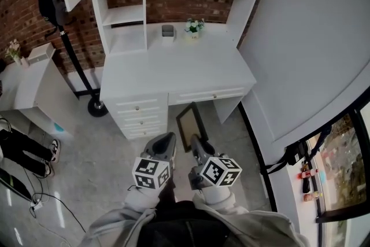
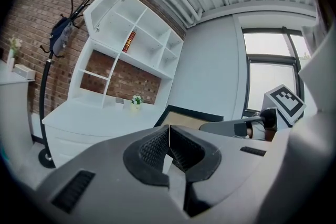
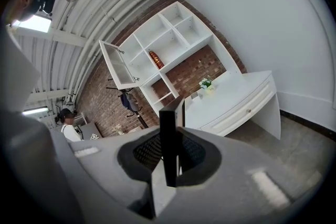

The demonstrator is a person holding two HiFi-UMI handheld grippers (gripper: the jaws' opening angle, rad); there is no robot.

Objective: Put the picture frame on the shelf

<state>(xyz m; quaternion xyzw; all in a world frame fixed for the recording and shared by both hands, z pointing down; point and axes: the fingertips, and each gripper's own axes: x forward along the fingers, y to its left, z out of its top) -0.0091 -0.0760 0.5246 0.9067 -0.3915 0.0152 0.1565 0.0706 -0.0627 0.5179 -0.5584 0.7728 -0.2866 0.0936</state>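
My right tool [image 3: 169, 150] clamps dark-rimmed rectangular picture frame [image 1: 189, 126] by edge, near white desk [image 1: 173, 73]; my left tool [image 2: 169, 145] closed, empty.

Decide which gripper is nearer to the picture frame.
Right. The right gripper is clamped on the edge of the picture frame; the left gripper, shut and empty, sits just to its left.

White desk [image 1: 173, 75] ahead of me against a brick wall [image 1: 23, 20]. Grey floor [image 1: 104, 165], coat stand [image 1: 72, 58] left, white wall [image 1: 312, 37] and window [image 1: 341, 165] right.
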